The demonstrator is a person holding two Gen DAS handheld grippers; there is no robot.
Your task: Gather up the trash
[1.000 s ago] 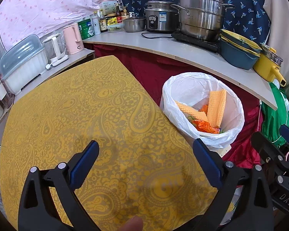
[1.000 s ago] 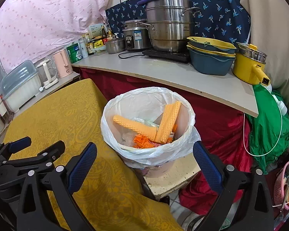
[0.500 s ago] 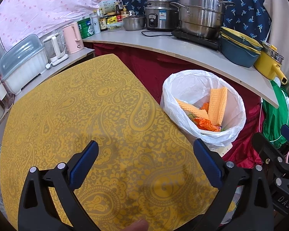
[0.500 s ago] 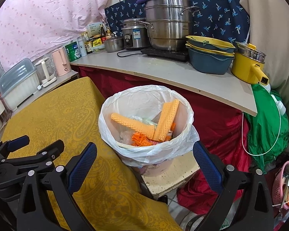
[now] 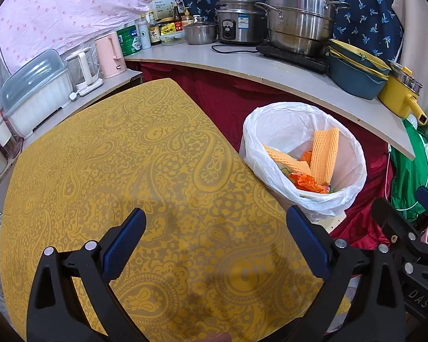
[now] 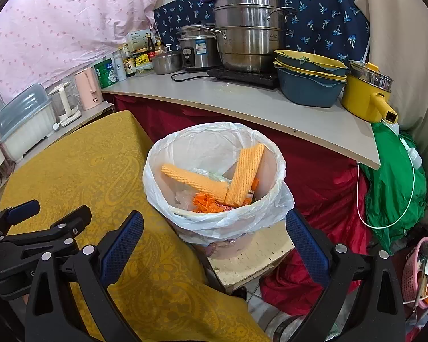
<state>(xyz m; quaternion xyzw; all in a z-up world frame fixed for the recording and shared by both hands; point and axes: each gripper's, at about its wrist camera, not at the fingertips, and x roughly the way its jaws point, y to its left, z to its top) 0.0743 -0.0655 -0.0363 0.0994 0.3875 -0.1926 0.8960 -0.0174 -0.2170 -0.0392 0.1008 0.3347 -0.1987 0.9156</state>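
Since both the left gripper (image 5: 215, 245) and right gripper (image 6: 214, 245) gape empty, the bin (image 6: 214, 216) seemingly holds everything; the person should check the table (image 5: 128, 156) before stopping.

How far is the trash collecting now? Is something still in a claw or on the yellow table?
It looks nearly or fully done. The lined trash bin already holds two orange foam sleeves and orange scraps. Nothing is in hand: the left claw and the right claw are both open and empty. No trash shows on the visible part of the yellow table, so nothing visible remains to pick up.
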